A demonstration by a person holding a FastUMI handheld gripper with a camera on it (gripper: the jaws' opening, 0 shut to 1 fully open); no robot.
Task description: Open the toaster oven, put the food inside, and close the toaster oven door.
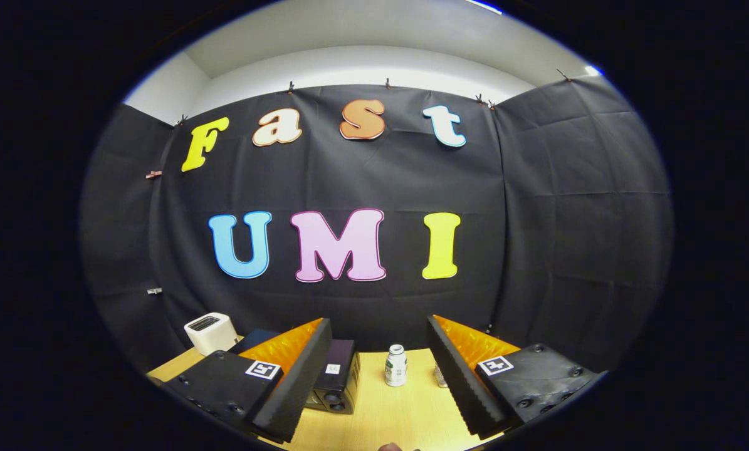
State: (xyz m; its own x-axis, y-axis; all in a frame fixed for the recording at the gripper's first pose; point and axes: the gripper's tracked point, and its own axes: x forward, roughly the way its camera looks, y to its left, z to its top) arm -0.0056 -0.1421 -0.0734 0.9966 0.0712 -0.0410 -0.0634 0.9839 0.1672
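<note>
On the tabletop (405,407), beyond my wide-open, empty claw (379,351), a dark toaster oven (335,381) sits behind one finger; a white bottle (396,365), label unreadable, stands mid-tabletop, a white box (210,332) at the far corner.

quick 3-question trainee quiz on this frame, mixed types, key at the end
1. True or false: the claw is shut on the white bottle.
2. The dark toaster oven sits: A) beside the left finger B) on the white box C) beyond the right finger.
3. Fill in: the bottle stands upright on the ___.

Key: 1 false, fingers open, holding nothing. 2 A. 3 table.
</note>
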